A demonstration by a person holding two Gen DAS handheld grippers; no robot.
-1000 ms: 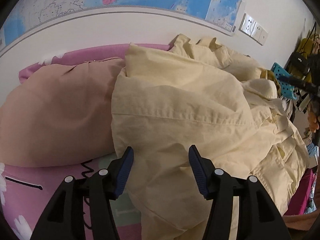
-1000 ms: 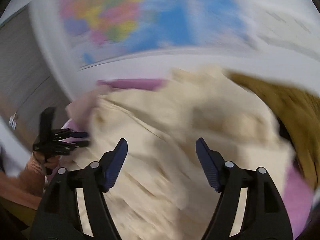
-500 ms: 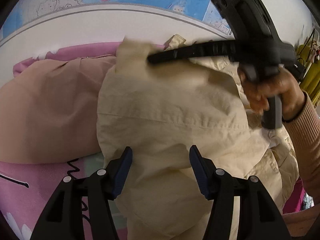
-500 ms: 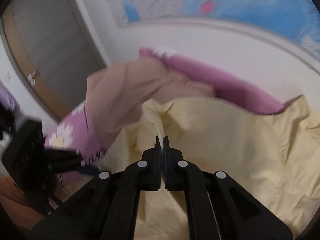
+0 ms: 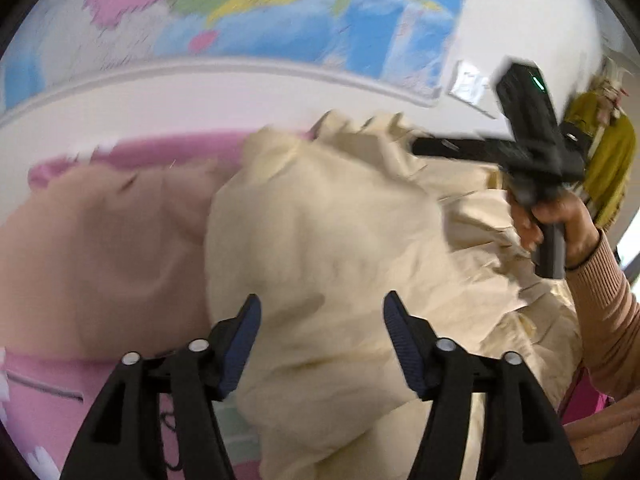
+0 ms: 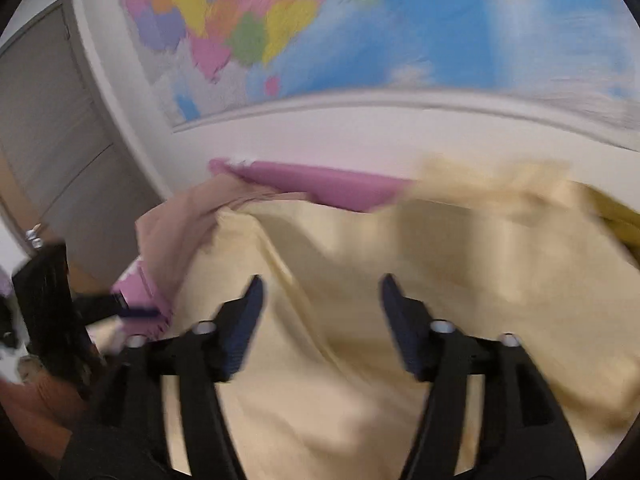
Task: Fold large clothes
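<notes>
A large pale yellow shirt [image 5: 328, 240] lies crumpled in a heap on the pink bed; it also fills the right wrist view [image 6: 400, 280]. My left gripper [image 5: 320, 332] is open and empty, just above the heap's near side. My right gripper [image 6: 320, 312] is open and empty over the shirt; in the left wrist view the right gripper's body [image 5: 532, 136] is held in a hand above the heap's far right. A beige-pink garment [image 5: 100, 248] lies left of the shirt, partly under it.
A pink bedsheet [image 5: 44, 392] covers the bed. A world map [image 5: 240, 12] hangs on the white wall behind. A grey door [image 6: 52, 128] stands at the left. Yellow-green clothing [image 5: 608, 160] hangs at the far right.
My right gripper was shut on the shirt's fabric half a second ago and is now open, drawn back to the right. The shirt heap has shifted. My left gripper stayed open.
</notes>
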